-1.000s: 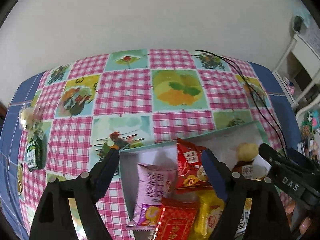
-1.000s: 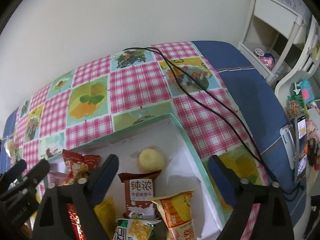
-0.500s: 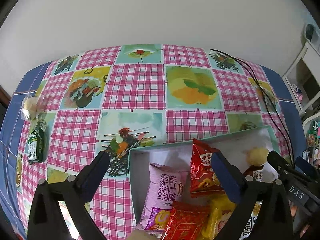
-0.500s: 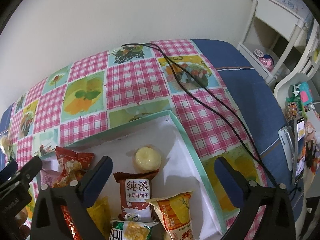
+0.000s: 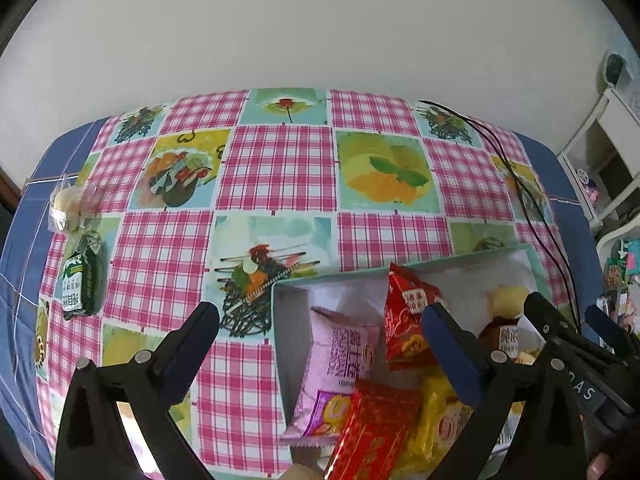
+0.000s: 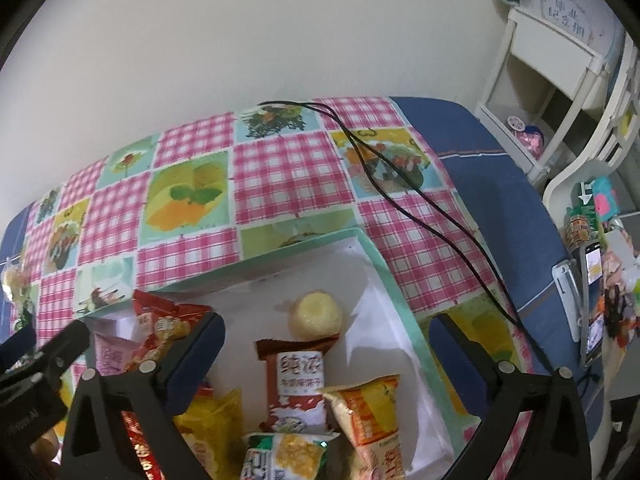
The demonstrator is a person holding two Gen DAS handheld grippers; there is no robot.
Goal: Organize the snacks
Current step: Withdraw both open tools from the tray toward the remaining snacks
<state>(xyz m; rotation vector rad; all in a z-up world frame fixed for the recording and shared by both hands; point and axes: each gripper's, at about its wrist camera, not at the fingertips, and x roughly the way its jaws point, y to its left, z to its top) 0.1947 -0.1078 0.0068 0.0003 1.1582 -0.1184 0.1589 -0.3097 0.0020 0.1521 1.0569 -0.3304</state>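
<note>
Red foil packet (image 5: 376, 432): lower end cut off by the bottom edge of the left wrist view.
Yellow packet (image 5: 436, 428): partly covered by the red foil packet and a left gripper finger (image 5: 452, 352).
Brown-and-white biscuit packet (image 5: 505, 334): mostly hidden behind gripper fingers in the left view.
Green-and-white packet (image 6: 286, 458): bottom cut off in the right wrist view.
Orange packet (image 6: 370, 420): lower end cut off there too.
Clear-wrapped sweet (image 5: 67, 206), far left: contents too blurred to identify.
Shelf (image 6: 532, 80) items, far right: too small to tell.
</note>
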